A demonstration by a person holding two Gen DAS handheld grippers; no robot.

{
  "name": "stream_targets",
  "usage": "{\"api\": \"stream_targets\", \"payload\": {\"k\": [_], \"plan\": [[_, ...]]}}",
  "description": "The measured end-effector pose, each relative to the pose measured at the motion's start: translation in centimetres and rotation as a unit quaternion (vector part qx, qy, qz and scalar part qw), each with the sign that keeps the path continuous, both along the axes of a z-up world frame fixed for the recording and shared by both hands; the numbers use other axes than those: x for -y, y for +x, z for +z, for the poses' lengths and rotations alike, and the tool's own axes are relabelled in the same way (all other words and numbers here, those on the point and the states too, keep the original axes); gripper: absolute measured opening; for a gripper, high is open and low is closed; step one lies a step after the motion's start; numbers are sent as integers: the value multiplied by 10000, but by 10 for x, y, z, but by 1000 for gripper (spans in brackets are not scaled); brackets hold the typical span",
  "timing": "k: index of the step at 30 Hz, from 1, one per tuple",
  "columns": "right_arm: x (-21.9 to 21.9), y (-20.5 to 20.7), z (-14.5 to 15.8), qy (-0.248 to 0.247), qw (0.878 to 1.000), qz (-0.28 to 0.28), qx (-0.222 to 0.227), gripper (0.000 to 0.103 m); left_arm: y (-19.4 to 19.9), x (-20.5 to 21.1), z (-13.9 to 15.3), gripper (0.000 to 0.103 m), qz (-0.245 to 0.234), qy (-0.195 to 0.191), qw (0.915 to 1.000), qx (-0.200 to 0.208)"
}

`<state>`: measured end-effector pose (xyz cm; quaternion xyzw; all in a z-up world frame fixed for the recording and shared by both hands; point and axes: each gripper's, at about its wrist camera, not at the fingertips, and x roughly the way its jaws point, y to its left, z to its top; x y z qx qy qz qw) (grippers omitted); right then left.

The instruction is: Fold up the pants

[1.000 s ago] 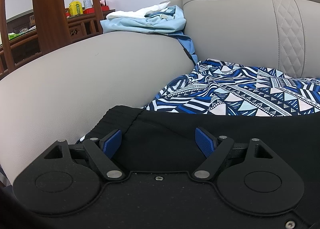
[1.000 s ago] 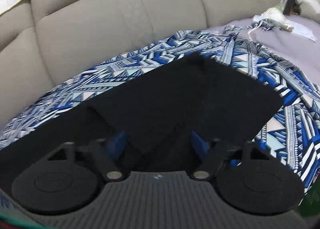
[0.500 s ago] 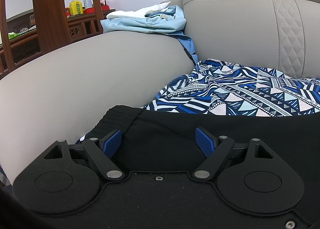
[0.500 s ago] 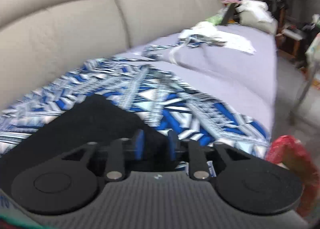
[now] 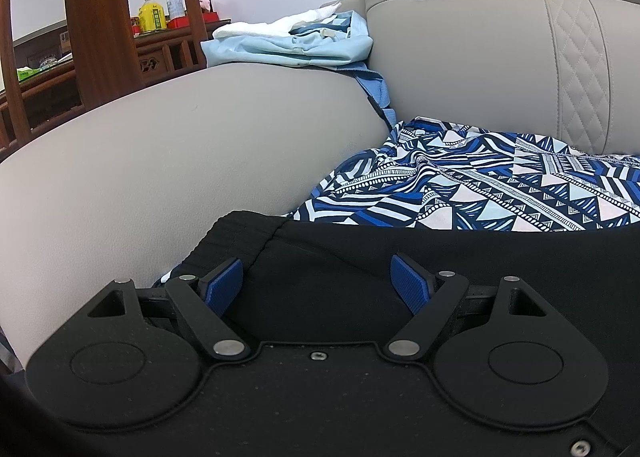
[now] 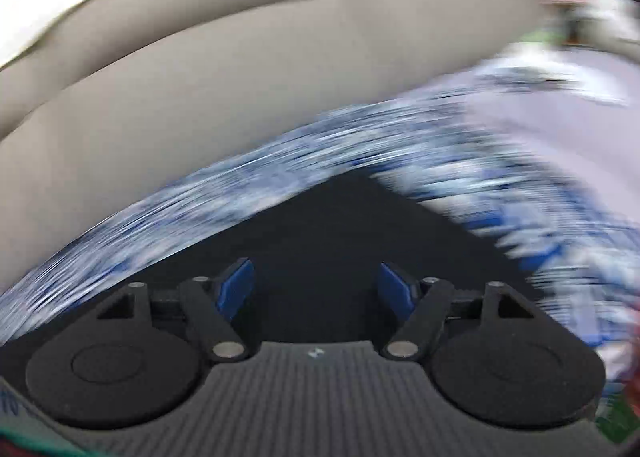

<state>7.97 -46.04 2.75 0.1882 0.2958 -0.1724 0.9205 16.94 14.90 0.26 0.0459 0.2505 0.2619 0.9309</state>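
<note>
Black pants [image 5: 360, 257] lie flat on a blue and white patterned cloth [image 5: 480, 185] that covers the sofa seat. Their gathered waistband sits at the left, next to the armrest. My left gripper [image 5: 316, 285] hangs low over the waistband end, open, its blue pads [image 5: 222, 287] wide apart with the fabric below them. In the blurred right wrist view, the pants [image 6: 340, 225] end in a dark corner ahead. My right gripper [image 6: 316, 289] is above them with its jaws opening; the pads [image 6: 396, 289] press on nothing.
The grey sofa armrest [image 5: 180, 137] rises to the left, with light blue and white clothes [image 5: 292, 45] piled on it. The sofa back [image 6: 240, 77] stands behind the cloth. Wooden furniture [image 5: 92, 17] with a yellow bottle [image 5: 152, 17] stands beyond the armrest.
The right gripper's pads stood close together over the pants' edge half a second ago and now stand wide apart. Its view has swung back toward the sofa back, blurred. The left gripper has not moved.
</note>
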Motion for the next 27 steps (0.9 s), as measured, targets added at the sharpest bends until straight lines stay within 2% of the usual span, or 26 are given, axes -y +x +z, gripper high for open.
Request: {"api": "stream_targets", "payload": {"k": [3,8,12,15,17,19,21,24,26,27], "plan": [[-57,34,-6,-178,9954,940,-90,80,0,0,0,81,6,3,10000,-1],[-149,59,-6,-144,9740,2250,243,79,0,1,-1,81,9,2,10000,2],[-247,62,4,-377,9402,3331,598,79,0,0,-1,82,8,-9,10000,1],[-320,62,7,-745,9103,4025,613,79,0,-2,0,82,1,-70,10000,11],[-356,68,0,-980,8964,4296,473,76,0,-3,0,82,4,-123,9999,22],[-376,80,-9,-1091,9000,4217,187,72,0,-5,0,82,3,-173,9998,33],[-385,91,-11,-1402,9051,4006,235,72,0,-6,0,82,4,-210,9998,41],[-385,120,-11,-1362,9182,3715,194,72,1,-8,0,82,-1,-270,9996,49],[-385,145,-18,-1392,9249,3534,180,74,0,-9,1,83,6,-329,9994,56],[-384,157,-20,-1300,9266,3526,153,79,1,-11,1,84,14,-364,9993,58]]}}
